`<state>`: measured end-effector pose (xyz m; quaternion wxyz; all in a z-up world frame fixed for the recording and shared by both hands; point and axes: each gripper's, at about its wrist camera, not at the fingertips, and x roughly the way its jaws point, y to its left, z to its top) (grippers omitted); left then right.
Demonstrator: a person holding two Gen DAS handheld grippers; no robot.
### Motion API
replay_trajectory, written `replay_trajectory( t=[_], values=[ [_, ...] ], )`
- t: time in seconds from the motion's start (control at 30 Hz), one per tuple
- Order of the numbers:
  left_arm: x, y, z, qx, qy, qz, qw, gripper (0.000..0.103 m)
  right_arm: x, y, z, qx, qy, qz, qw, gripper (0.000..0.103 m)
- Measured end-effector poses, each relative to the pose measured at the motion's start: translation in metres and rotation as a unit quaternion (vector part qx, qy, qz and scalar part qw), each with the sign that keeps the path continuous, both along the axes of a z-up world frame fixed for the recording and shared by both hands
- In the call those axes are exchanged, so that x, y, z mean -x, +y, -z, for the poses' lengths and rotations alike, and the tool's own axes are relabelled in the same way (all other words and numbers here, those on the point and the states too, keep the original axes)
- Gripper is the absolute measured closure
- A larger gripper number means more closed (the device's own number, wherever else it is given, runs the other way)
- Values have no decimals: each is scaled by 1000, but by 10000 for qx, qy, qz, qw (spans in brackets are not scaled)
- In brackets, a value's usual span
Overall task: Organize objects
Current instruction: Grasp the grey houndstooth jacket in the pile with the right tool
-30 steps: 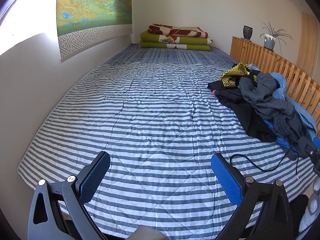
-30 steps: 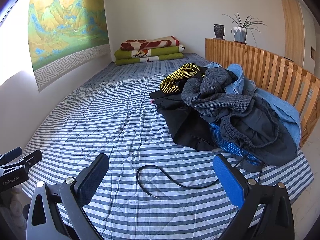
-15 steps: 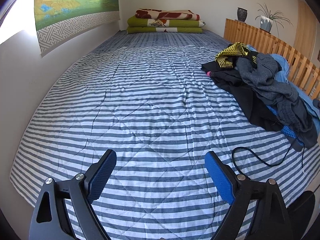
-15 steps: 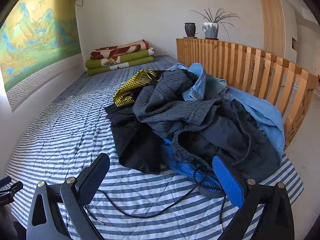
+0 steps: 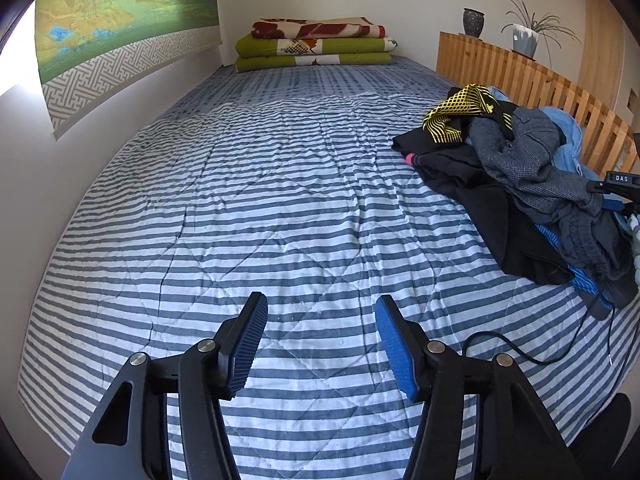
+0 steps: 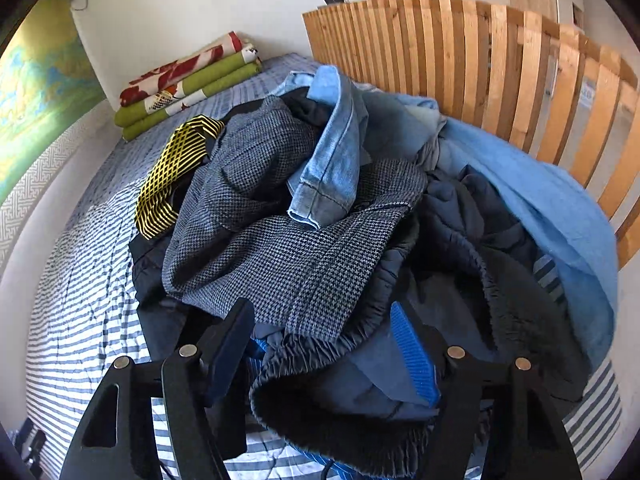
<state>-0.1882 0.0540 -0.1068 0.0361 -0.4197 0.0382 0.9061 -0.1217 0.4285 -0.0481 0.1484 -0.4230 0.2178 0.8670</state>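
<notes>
Several garments heaped in clothes pile point(image 6: 320, 220) on striped bed point(image 5: 260, 200).

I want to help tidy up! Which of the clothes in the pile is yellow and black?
The yellow-and-black patterned garment, at the pile's far left edge, toward the folded blankets. The other clothes are grey, blue or dark.

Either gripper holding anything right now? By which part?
Nothing held. Left gripper hangs open over bare striped quilt. Right gripper straddles the dark garment's elastic waistband; jaws just closing, not gripping.
</notes>
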Motion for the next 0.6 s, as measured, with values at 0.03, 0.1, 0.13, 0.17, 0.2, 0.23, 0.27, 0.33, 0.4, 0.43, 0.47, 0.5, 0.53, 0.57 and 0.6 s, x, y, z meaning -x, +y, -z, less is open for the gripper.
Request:
replay_trajectory(
  t=[0.03,0.1,0.13,0.17,0.2,0.23,0.27,0.33,0.4,0.43,0.47,0.5,0.53,0.57,0.6],
  values=[
    [2,-1,0,-23,-12,-15,10000,48,5,3,3,67,-46,-8,10000,44],
    [5,-6,1,-75,-62,-37,9999,53,13,3,7,100,-127,-58,9999,59],
    [5,-9,2,-101,-77,-40,9999,55,17,1,8,108,-164,-90,9998,61],
    [6,-9,2,-114,-88,-45,9999,58,20,1,9,117,-180,-112,9997,66],
    [6,-11,3,-123,-94,-50,9999,60,23,-1,9,141,-201,-154,9996,74],
    [4,-11,4,-137,-88,-52,9999,62,24,-3,9,163,-215,-175,9995,76],
    [3,-13,4,-145,-85,-53,9998,65,25,-6,8,115,-213,-175,9996,78],
    [1,-14,4,-150,-68,-48,9999,67,26,-15,2,-136,-179,-256,9994,81],
    [-1,-17,3,-167,-45,-61,9998,70,27,-23,-2,-305,-170,-358,9987,87],
    [-1,-19,2,-183,-36,-66,9998,73,27,-26,-4,-329,-164,-393,9986,90],
    [-3,-20,0,-201,-21,-75,9998,75,28,-28,-7,-285,-122,-429,9986,94],
    [-6,-22,-1,-211,0,-92,9997,76,26,-31,-11,-265,-46,-449,9986,95],
    [-8,-23,-3,-211,23,-103,9997,77,24,-35,-17,-284,31,-465,9985,95],
    [-10,-25,-5,-209,53,-107,9997,78,23,-41,-23,-333,107,-510,9981,95],
    [-12,-26,-7,-204,85,-114,9997,78,20,-48,-29,-365,175,-564,9976,96]
  ],
)
